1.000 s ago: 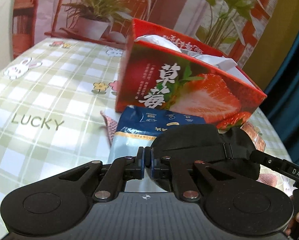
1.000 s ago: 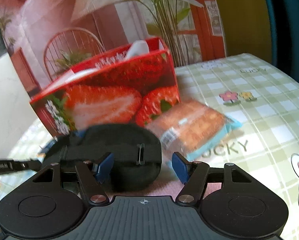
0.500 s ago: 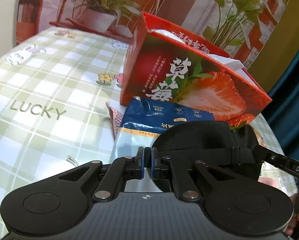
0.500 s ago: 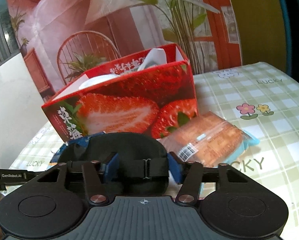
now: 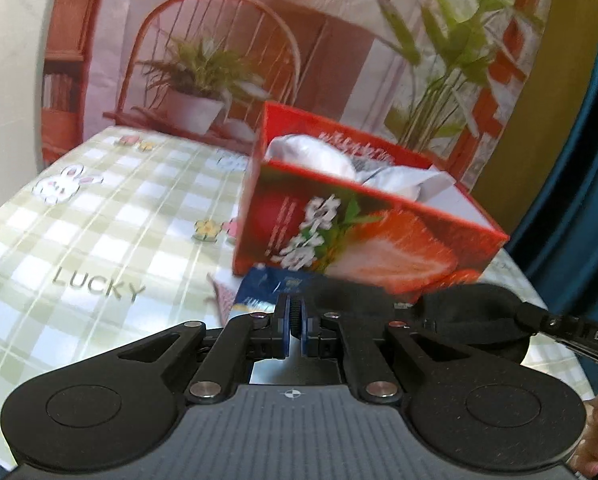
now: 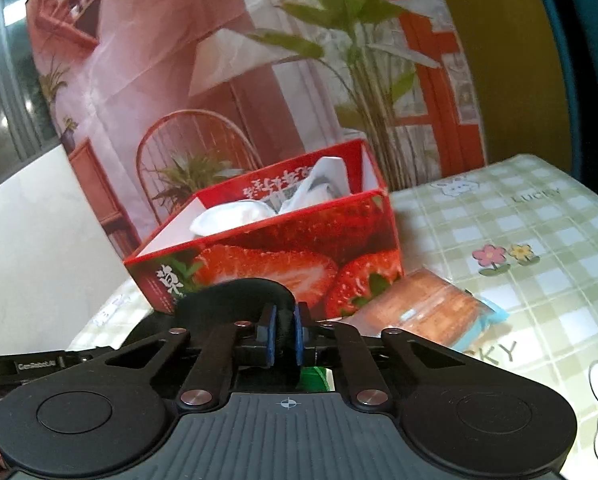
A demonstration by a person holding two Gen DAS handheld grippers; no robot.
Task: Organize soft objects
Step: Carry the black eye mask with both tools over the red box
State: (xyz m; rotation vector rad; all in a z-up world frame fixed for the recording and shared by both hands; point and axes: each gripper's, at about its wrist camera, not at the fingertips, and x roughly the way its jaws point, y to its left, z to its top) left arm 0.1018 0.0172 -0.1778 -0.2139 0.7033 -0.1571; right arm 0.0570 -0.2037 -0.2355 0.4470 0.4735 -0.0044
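Observation:
A black padded eye mask (image 5: 471, 320) with a strap is held between both grippers, lifted above the table in front of the red strawberry box (image 5: 363, 236). My left gripper (image 5: 294, 330) is shut on its left edge. My right gripper (image 6: 285, 336) is shut on its right part (image 6: 239, 296). The open box (image 6: 283, 248) holds white soft items (image 6: 235, 214). A blue snack bag (image 5: 267, 290) lies below the mask. A wrapped cake (image 6: 423, 312) lies right of the box.
The table has a green checked cloth (image 5: 99, 240) printed with LUCKY, rabbits and flowers. A printed backdrop with a chair and plants stands behind the box. A pink cloth edge (image 5: 223, 300) lies under the blue bag.
My right gripper has closed on the mask. Both grippers have lifted the mask up off the table, and the box's open top now shows.

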